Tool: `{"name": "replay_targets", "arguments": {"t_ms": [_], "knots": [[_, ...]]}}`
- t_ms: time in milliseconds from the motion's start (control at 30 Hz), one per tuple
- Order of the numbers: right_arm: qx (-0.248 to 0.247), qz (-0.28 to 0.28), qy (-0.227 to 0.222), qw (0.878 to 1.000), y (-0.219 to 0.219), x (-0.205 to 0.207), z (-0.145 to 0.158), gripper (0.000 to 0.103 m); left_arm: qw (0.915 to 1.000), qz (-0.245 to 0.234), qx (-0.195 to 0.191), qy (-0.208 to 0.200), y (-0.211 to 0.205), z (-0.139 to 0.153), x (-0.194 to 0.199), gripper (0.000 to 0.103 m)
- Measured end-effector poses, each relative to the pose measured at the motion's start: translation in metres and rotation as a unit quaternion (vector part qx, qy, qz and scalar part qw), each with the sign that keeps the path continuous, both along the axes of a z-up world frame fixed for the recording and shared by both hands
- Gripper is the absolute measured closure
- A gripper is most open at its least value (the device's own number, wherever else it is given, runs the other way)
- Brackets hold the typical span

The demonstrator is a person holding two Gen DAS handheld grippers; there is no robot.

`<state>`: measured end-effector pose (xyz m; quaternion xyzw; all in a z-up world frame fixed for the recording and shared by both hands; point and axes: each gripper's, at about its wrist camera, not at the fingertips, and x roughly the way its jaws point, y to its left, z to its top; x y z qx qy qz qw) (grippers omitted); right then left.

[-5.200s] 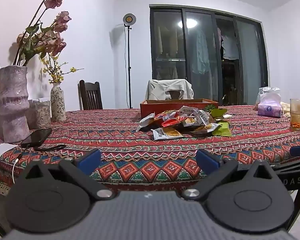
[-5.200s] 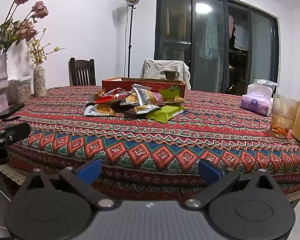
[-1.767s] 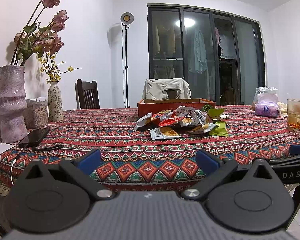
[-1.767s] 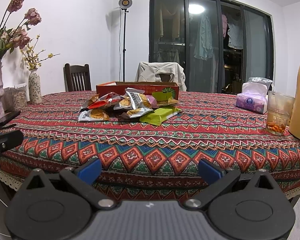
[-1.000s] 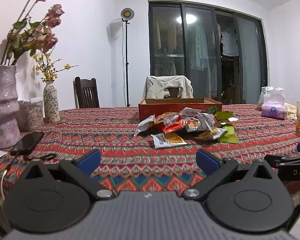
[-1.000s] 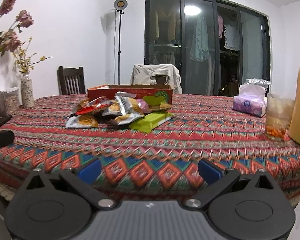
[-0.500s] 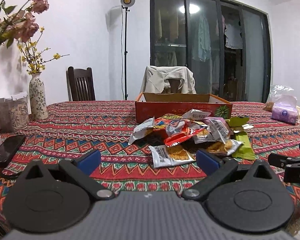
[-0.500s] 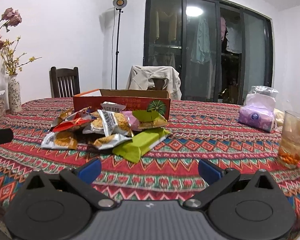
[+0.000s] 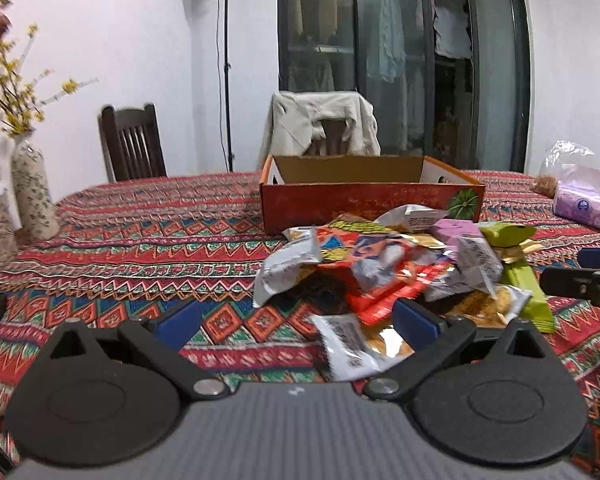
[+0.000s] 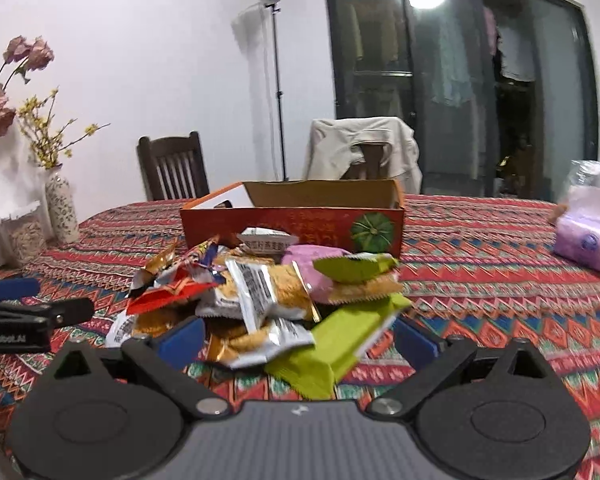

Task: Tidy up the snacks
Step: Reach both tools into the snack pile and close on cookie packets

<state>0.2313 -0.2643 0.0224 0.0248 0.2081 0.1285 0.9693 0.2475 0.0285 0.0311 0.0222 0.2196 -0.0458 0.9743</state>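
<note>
A pile of snack packets [image 9: 384, 268] lies on the patterned tablecloth [image 9: 140, 240], in front of an open orange cardboard box [image 9: 372, 204]. My left gripper [image 9: 296, 322] is open at the pile's near left edge, with a silver cookie packet [image 9: 352, 344] just inside its right finger. My right gripper [image 10: 298, 338] is at the pile's [image 10: 268, 292] near right side. Its jaws are closing, and a green packet [image 10: 340, 340] and a silver packet [image 10: 260, 344] lie between them, with the pads not pressing on either. The box [image 10: 300, 224] stands behind the pile. Each gripper's fingers show at the edge of the other's view.
A patterned vase [image 9: 32, 196] with flowers stands at the far left. A purple tissue pack [image 9: 580, 204] lies at the far right. Behind the table are a dark wooden chair [image 9: 132, 140], a chair draped with a jacket [image 9: 324, 124] and a floor lamp [image 9: 226, 60].
Both grippers have moved forward over the table's edge to the snack pile, which now fills the lower middle of both views. The right jaws stand slightly narrower.
</note>
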Motion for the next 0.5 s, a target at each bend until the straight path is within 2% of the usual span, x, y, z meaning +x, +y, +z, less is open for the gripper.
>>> {"name": "replay_targets", "arguments": {"t_ms": [167, 400, 500], "knots": [[0.004, 0.041, 0.019, 0.999, 0.005, 0.032, 0.006, 0.016, 0.9999, 0.001, 0.011, 0.002, 0.017, 0.004, 0.036, 0.0], [-0.007, 0.085, 0.05, 0.995, 0.014, 0.077, 0.006, 0.028, 0.9955, -0.062, 0.063, 0.035, 0.019, -0.014, 0.09, 0.002], [-0.011, 0.098, 0.066, 0.993, 0.015, 0.093, 0.002, 0.03, 0.9938, -0.078, 0.056, 0.055, 0.022, -0.02, 0.108, 0.006]]}}
